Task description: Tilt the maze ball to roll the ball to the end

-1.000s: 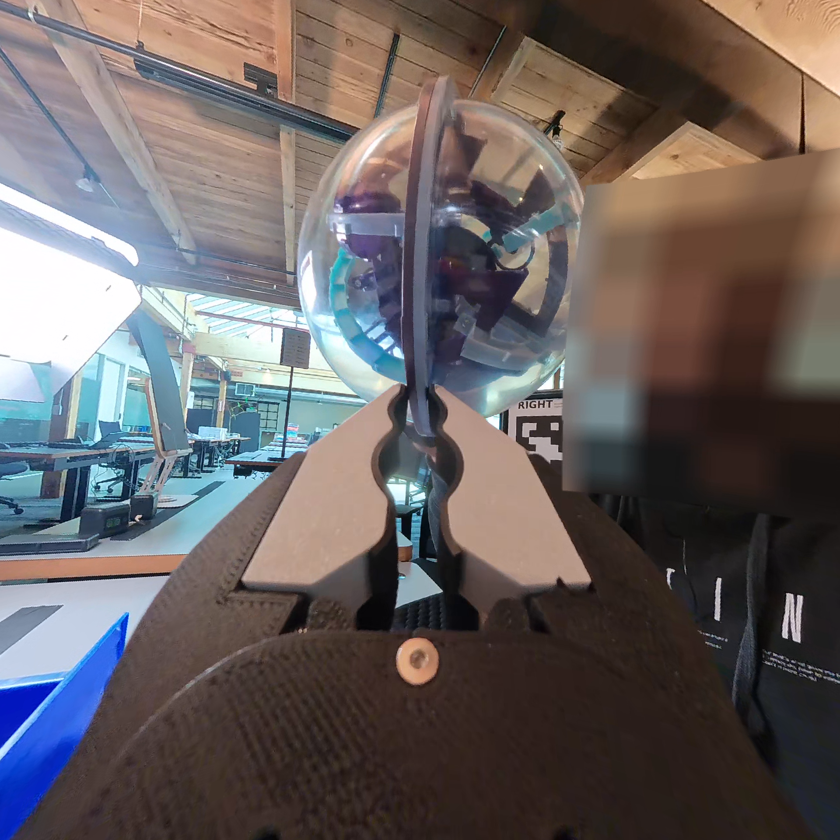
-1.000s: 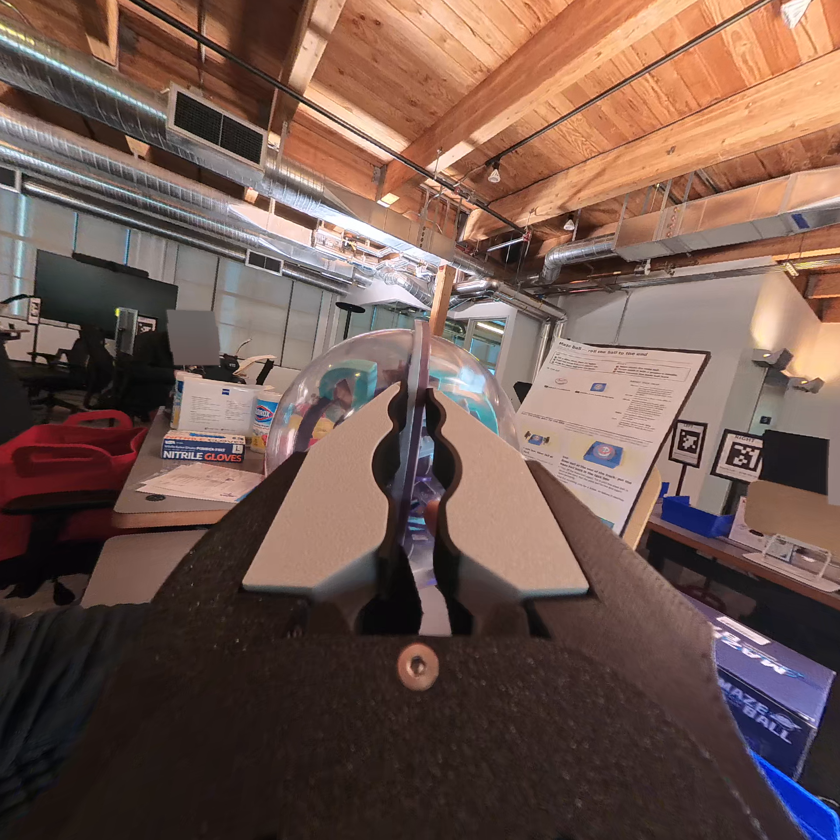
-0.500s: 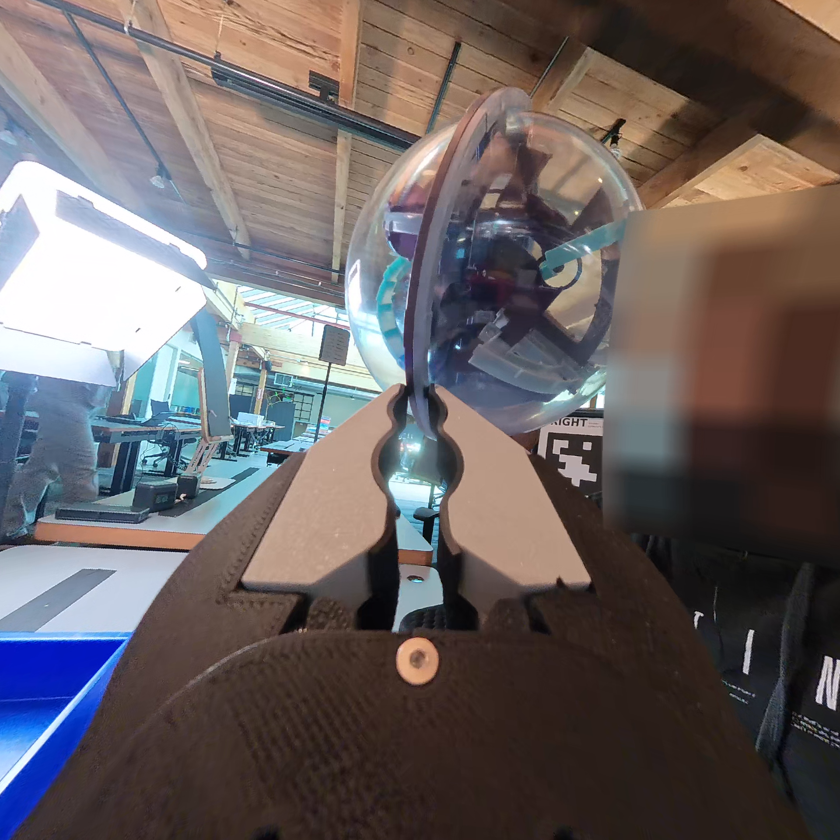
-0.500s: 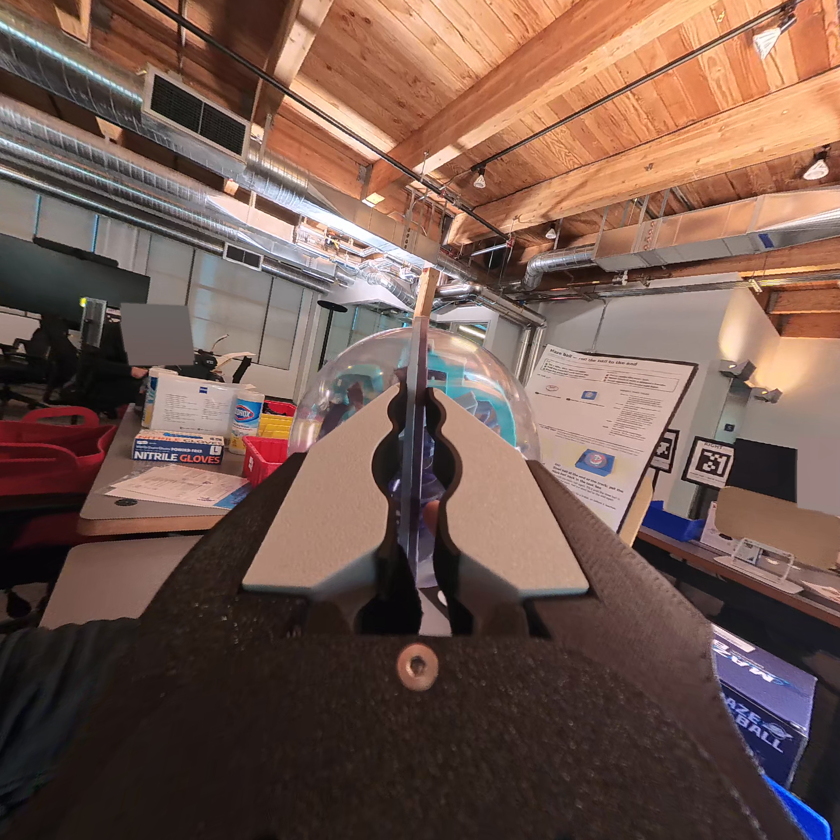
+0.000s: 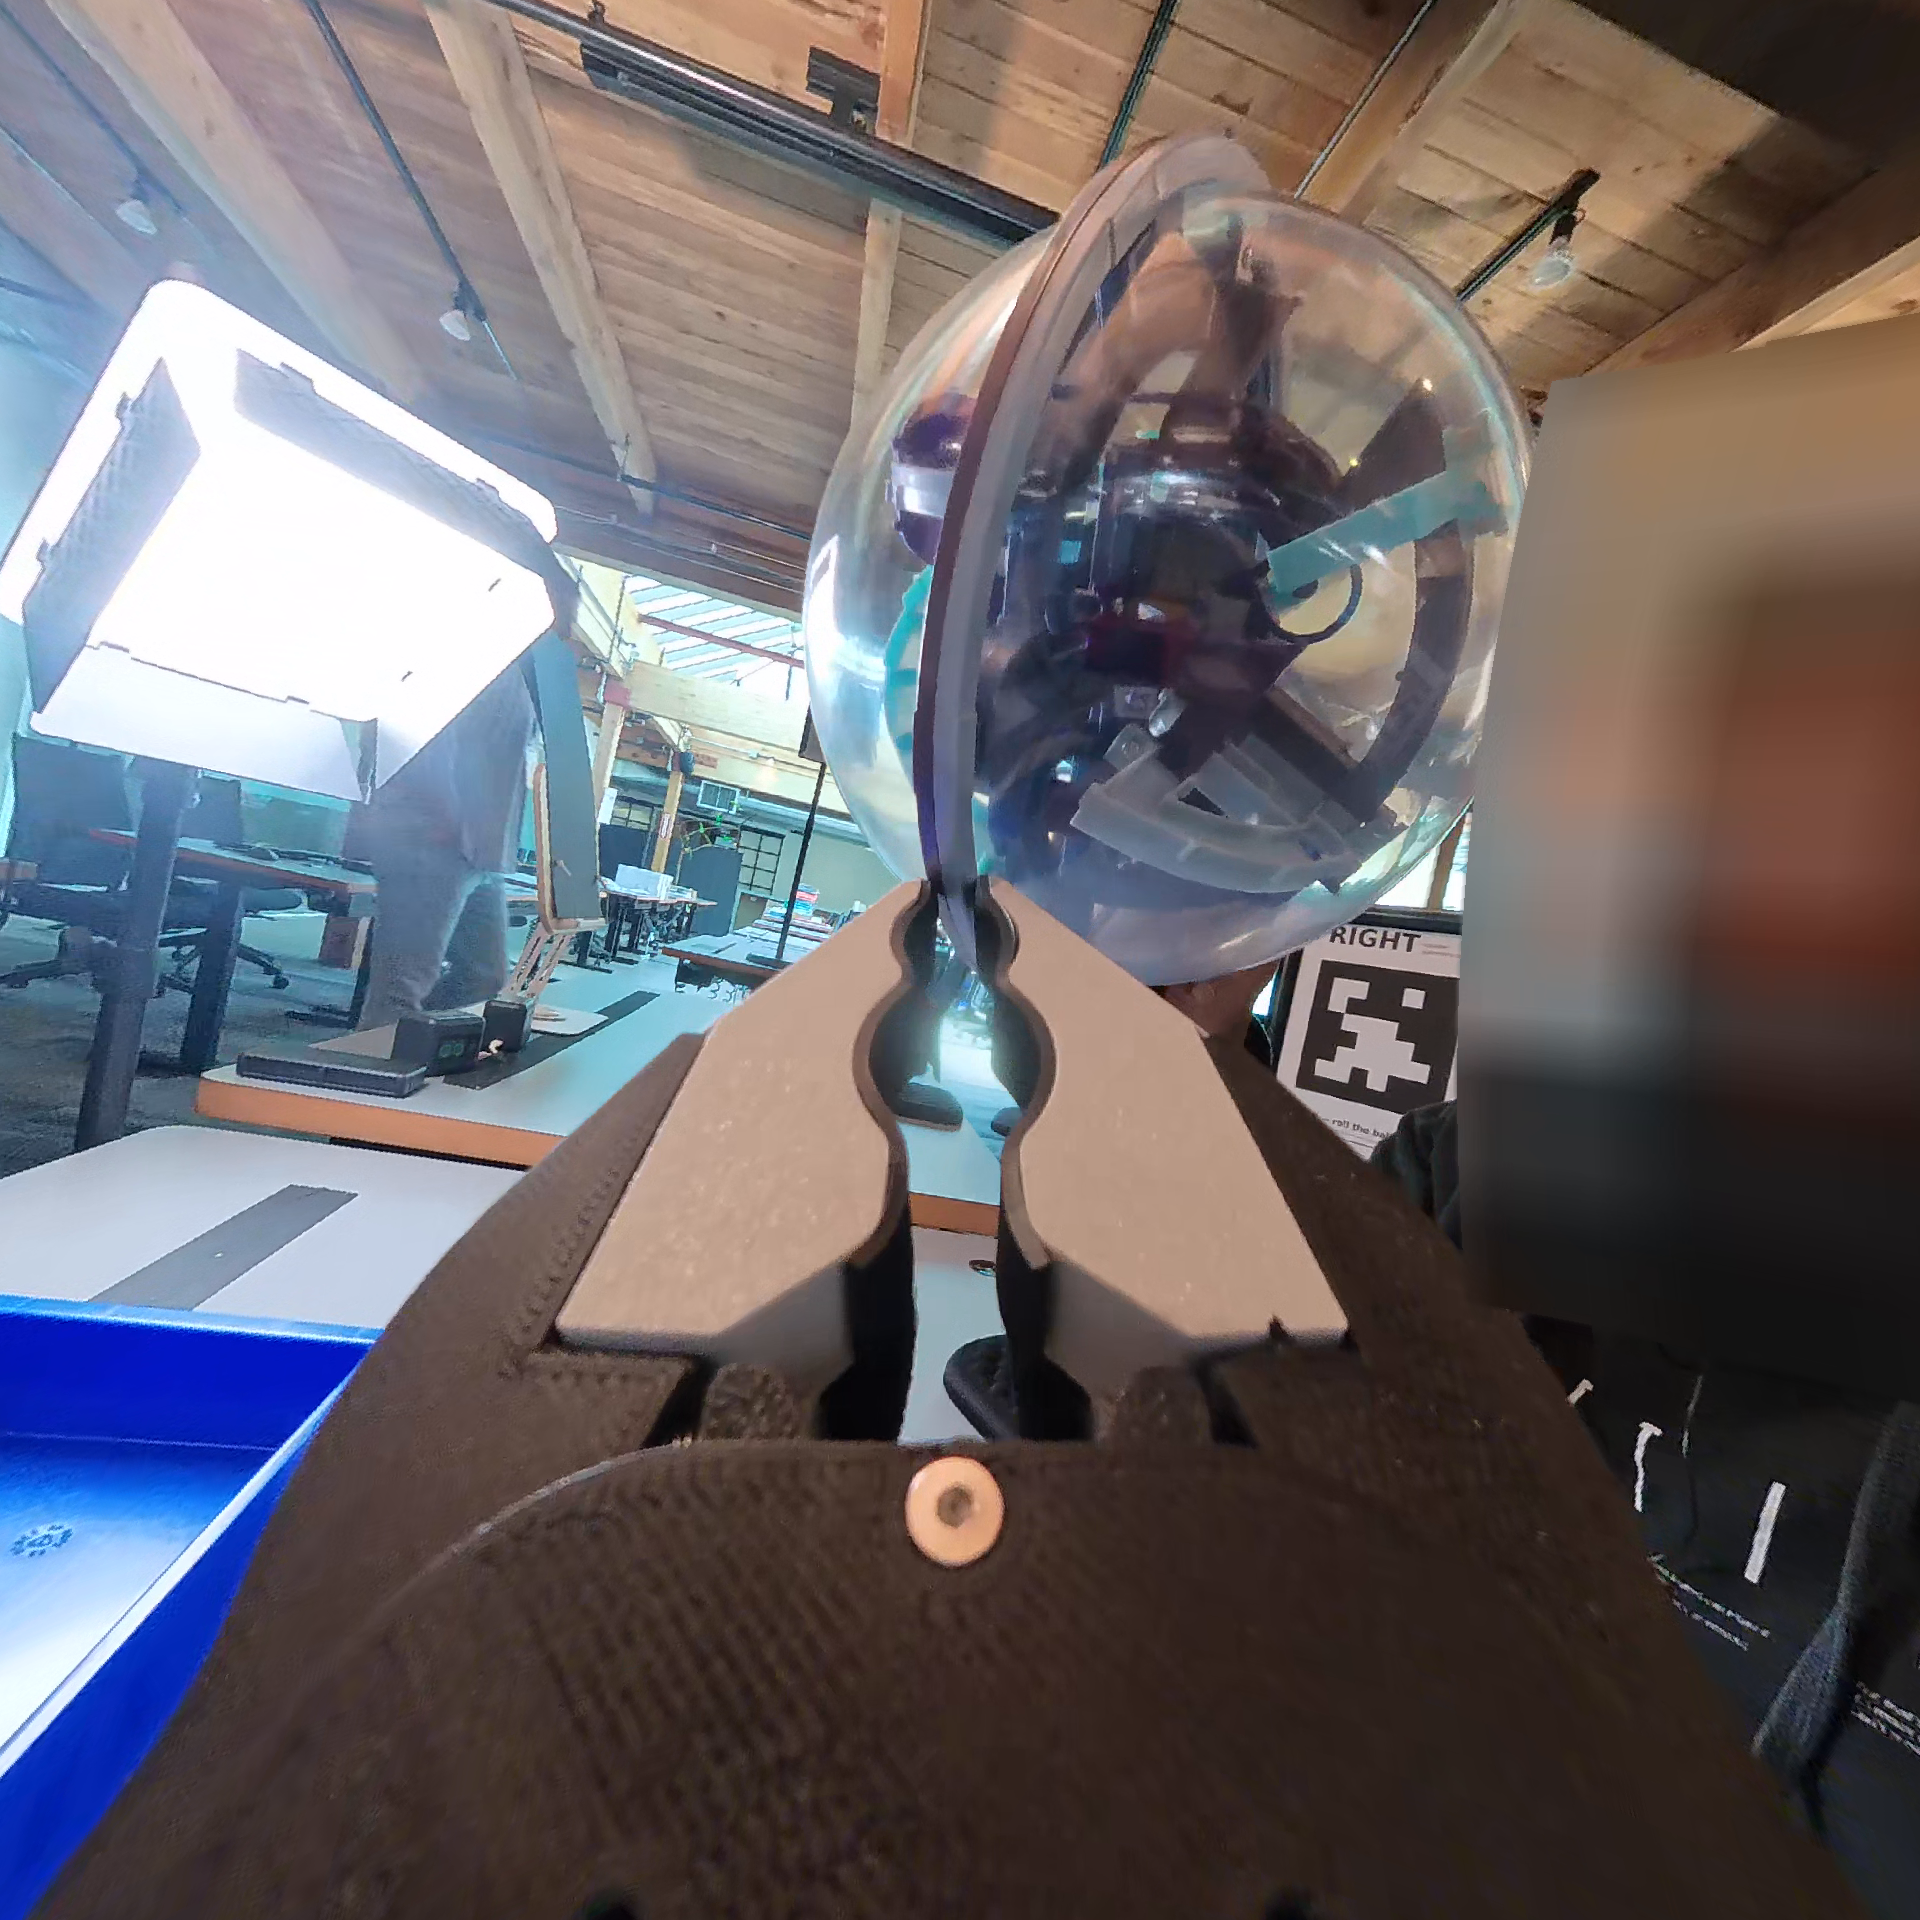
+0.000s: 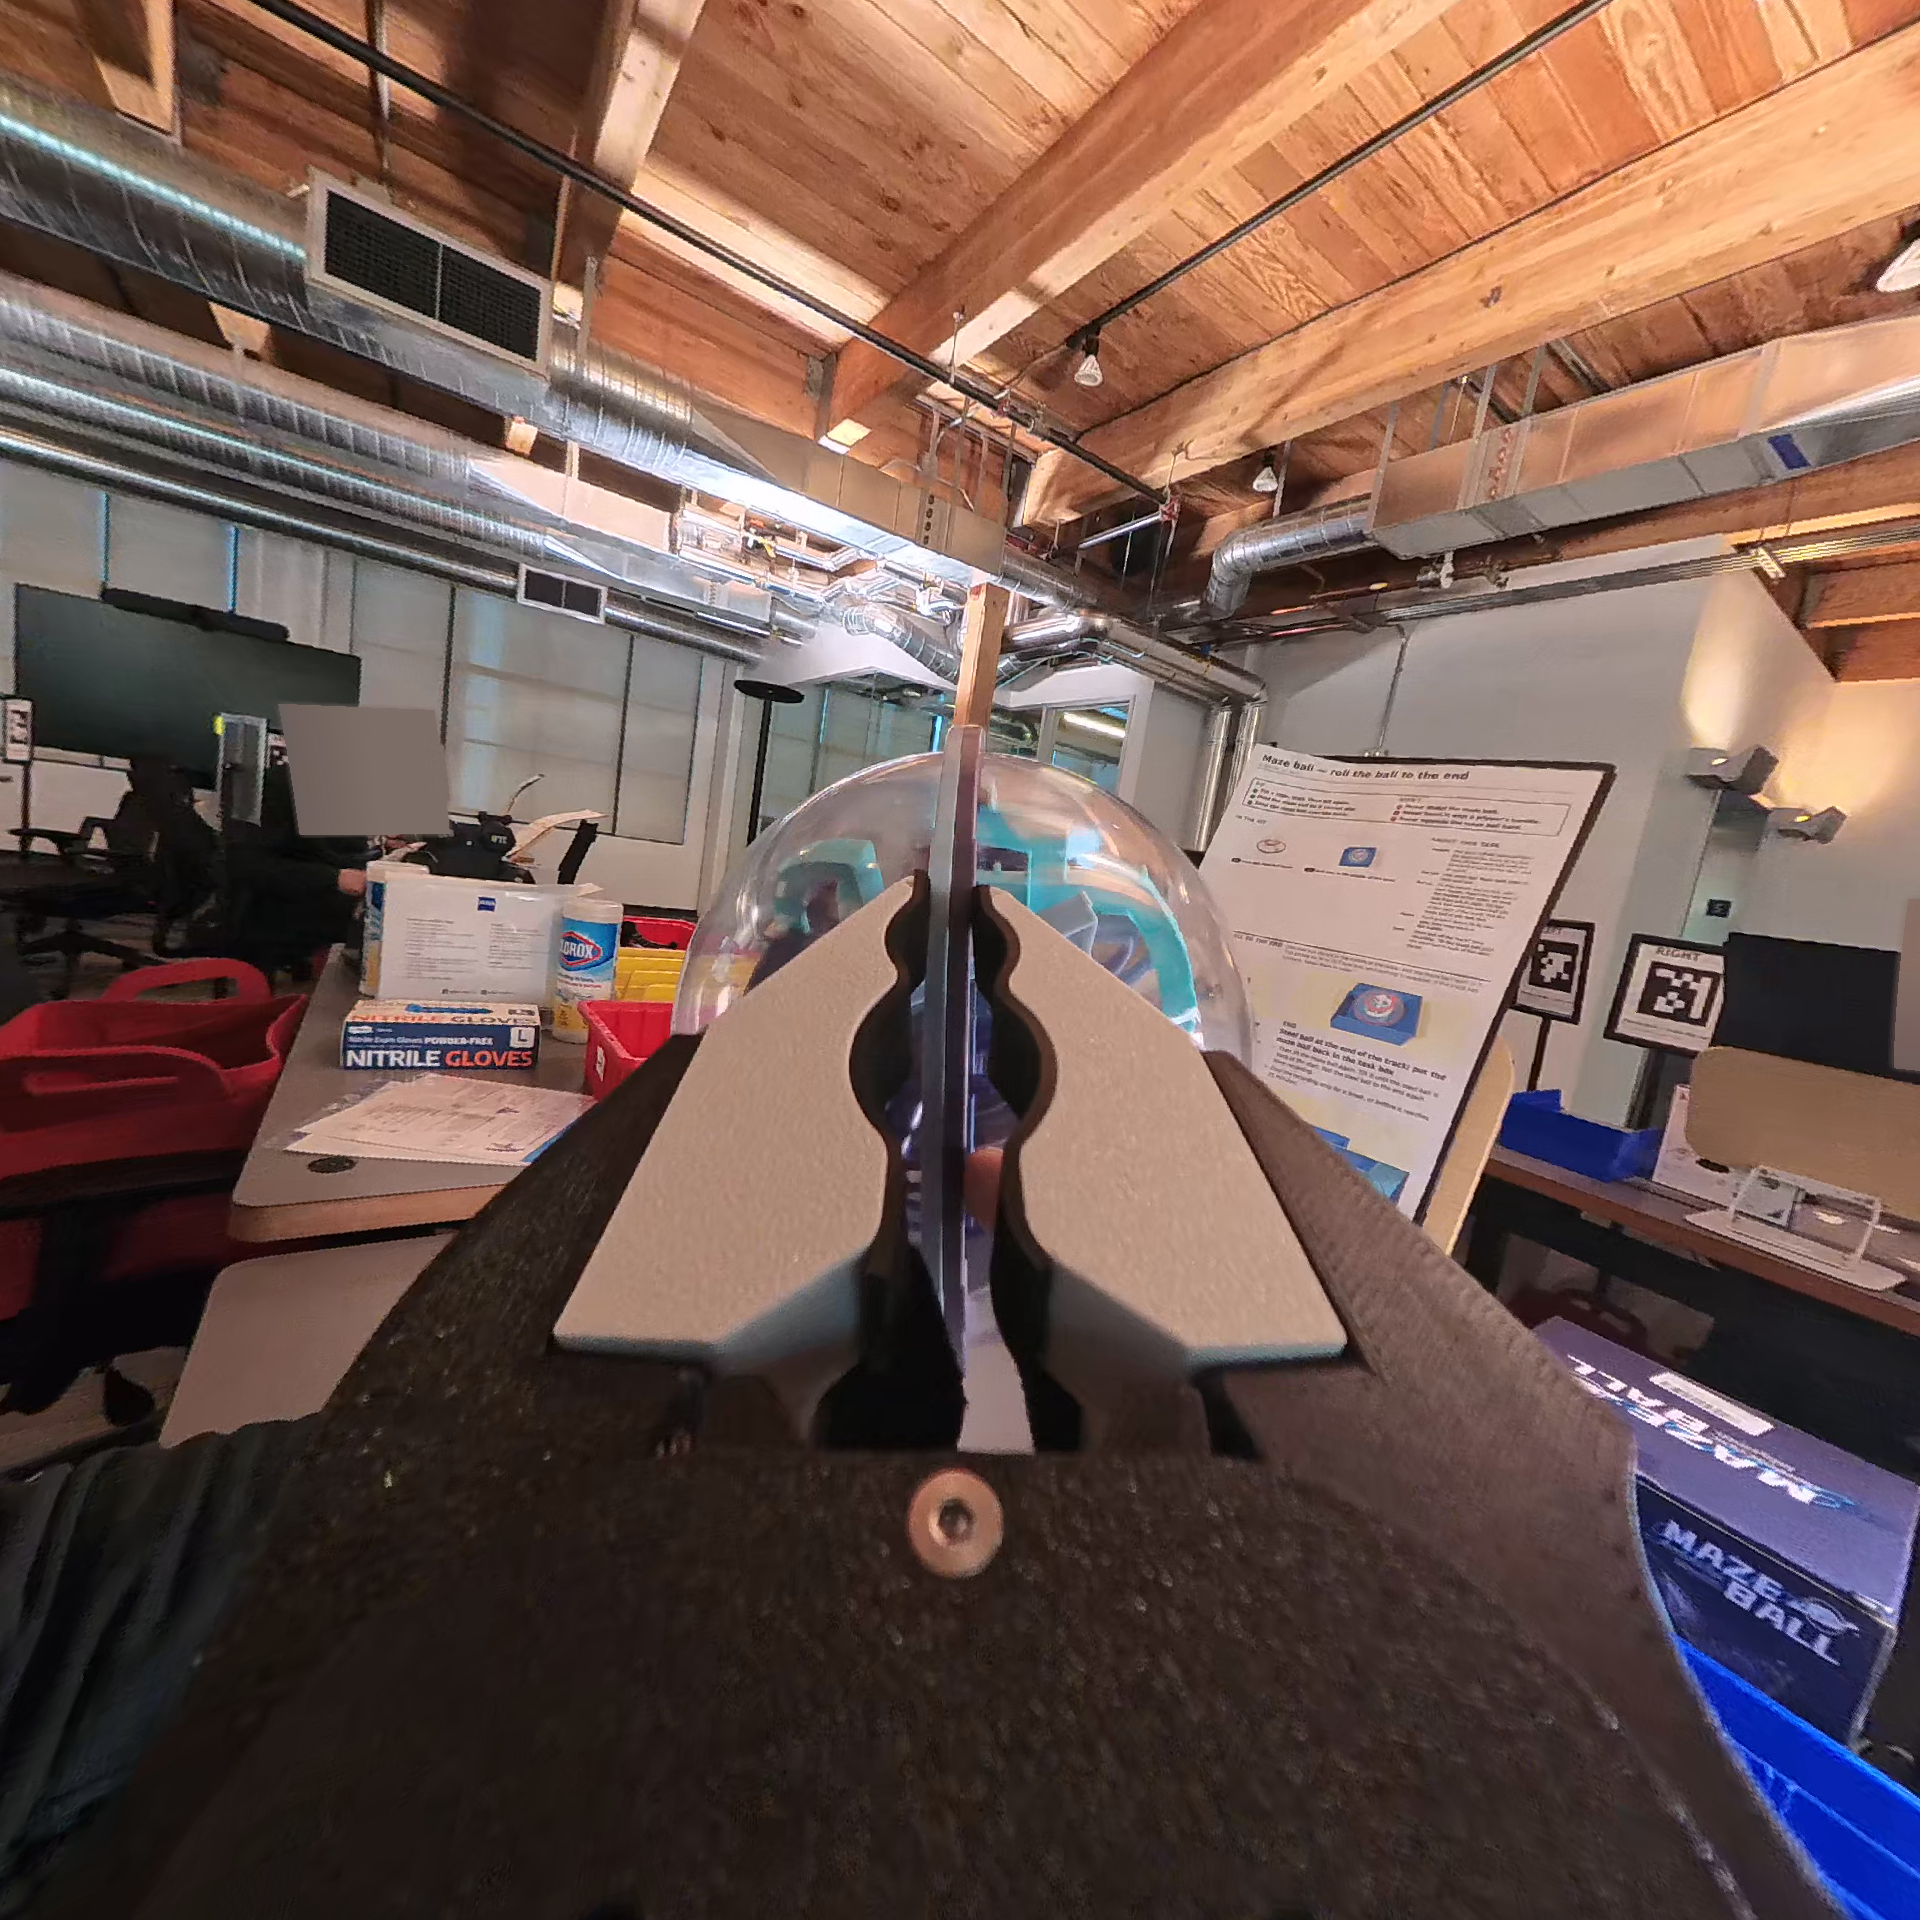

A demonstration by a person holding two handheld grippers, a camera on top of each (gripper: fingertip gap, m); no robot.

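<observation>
Clear maze ball (image 5: pixel 1164 582), one; two grippers' jaws clamped on its rim (image 6: pixel 958 914).

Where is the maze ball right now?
The maze ball is held in the air by its flat rim between both grippers: top centre-right in the left wrist view, just beyond the fingers in the right wrist view.

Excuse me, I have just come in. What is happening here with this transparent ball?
A person holds a two-finger gripper in each hand, and both grip one clear maze ball by the flat dark ring around its middle. The left gripper pinches the ring only at the tips of its fingers, with the ball tilted to the right above it. The right gripper has the ring deep between its fingers. The ball is lifted in the air. The small ball inside cannot be made out.
</observation>
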